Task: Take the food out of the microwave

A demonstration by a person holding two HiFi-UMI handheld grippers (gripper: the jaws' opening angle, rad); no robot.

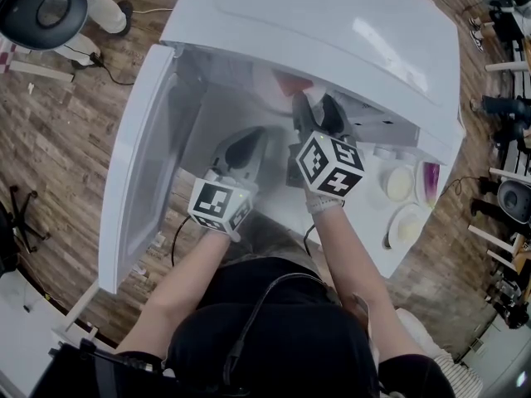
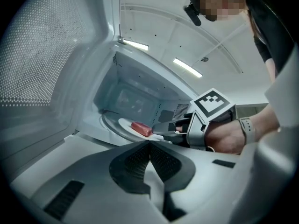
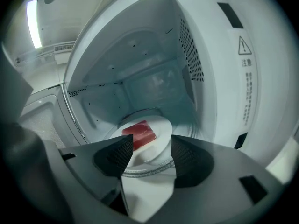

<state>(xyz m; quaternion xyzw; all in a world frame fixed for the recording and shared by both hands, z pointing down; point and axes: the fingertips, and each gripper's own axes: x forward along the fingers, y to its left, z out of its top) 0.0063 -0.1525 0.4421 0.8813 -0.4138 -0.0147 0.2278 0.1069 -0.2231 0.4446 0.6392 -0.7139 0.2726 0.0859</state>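
Note:
A red slab of food (image 3: 138, 133) lies on a white plate (image 3: 161, 129) on the glass turntable inside the open white microwave (image 1: 332, 31). My right gripper (image 3: 150, 146) reaches into the cavity, open, its jaws just short of the plate's near rim with nothing between them. In the head view the right gripper (image 1: 314, 104) points at the plate (image 1: 270, 89). My left gripper (image 2: 149, 143) is shut and empty, hovering in the doorway to the left of the right one. From it I see the food (image 2: 141, 129) and the right gripper (image 2: 161, 129) beside the plate.
The microwave door (image 1: 137, 181) swings wide open to the left. On the white table right of the microwave stand two pale bowls (image 1: 398, 182) and a purple cup (image 1: 430, 181). Wooden floor with chairs and stands surrounds the table.

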